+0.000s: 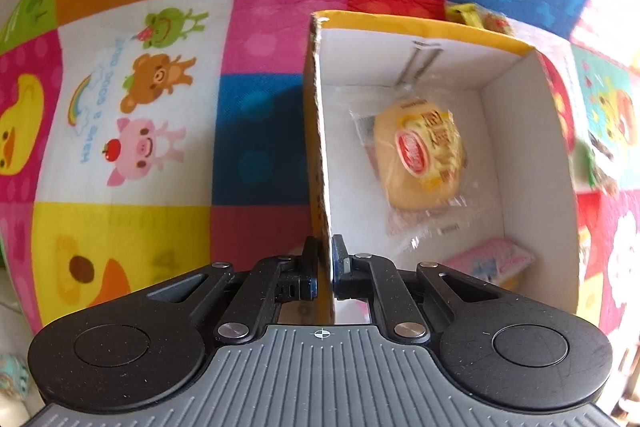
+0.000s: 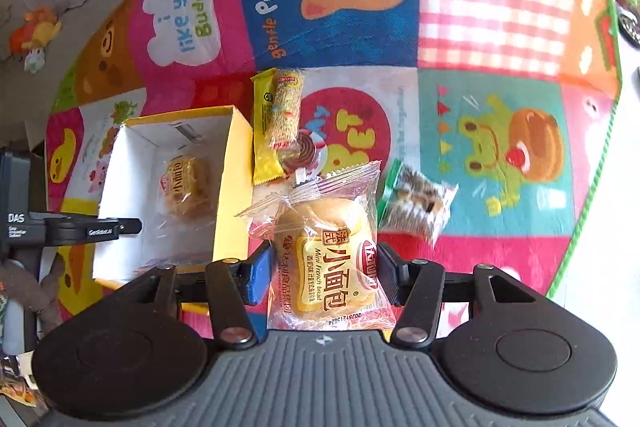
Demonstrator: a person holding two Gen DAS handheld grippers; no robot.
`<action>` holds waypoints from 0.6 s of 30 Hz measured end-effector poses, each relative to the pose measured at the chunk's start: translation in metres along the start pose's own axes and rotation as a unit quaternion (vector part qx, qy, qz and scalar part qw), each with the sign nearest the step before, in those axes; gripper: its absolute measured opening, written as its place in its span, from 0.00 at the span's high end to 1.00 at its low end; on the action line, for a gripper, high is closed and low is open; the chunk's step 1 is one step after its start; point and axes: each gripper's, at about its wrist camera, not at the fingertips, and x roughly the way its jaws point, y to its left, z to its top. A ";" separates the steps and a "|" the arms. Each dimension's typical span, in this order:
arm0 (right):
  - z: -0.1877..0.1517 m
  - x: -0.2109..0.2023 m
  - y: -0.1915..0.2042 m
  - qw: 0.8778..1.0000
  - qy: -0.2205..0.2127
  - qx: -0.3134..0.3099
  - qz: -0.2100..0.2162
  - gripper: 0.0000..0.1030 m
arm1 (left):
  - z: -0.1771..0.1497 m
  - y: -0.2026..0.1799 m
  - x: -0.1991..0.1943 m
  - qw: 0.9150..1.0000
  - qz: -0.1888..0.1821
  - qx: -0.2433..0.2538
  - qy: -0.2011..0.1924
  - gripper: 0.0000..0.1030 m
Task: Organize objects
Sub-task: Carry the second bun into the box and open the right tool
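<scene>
A yellow box (image 1: 400, 21) with white inner walls stands on a cartoon play mat (image 1: 160, 107). My left gripper (image 1: 325, 251) is shut on the box's left wall, one finger on each side. Inside lie a wrapped bread bun (image 1: 420, 155) and a pink packet (image 1: 492, 261). In the right wrist view my right gripper (image 2: 324, 259) is shut on a clear-wrapped mini French bread packet (image 2: 328, 267), its pads pressing on both sides, lifted above the mat to the right of the box (image 2: 236, 179). The left gripper (image 2: 80, 227) shows at the box's near-left wall.
Beside the box's far right corner lie a yellow snack packet (image 2: 264, 131), a grain bar (image 2: 286, 111) and a swirl lollipop (image 2: 304, 151). A green-edged packet (image 2: 416, 207) lies further right. Grey floor with small toys (image 2: 36, 35) borders the mat at the left.
</scene>
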 end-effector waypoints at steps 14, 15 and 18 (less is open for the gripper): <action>-0.065 -0.047 0.046 0.999 -0.007 0.045 -0.016 0.48 | -0.040 0.004 -0.014 0.999 -0.049 0.006 0.015 0.89; -0.068 -0.053 0.048 0.999 -0.007 0.044 -0.019 0.48 | -0.040 0.007 -0.013 0.999 -0.052 0.003 0.014 0.89; -0.075 -0.067 0.052 0.999 0.005 0.045 -0.024 0.48 | -0.042 0.006 -0.012 0.999 -0.053 0.012 0.008 0.89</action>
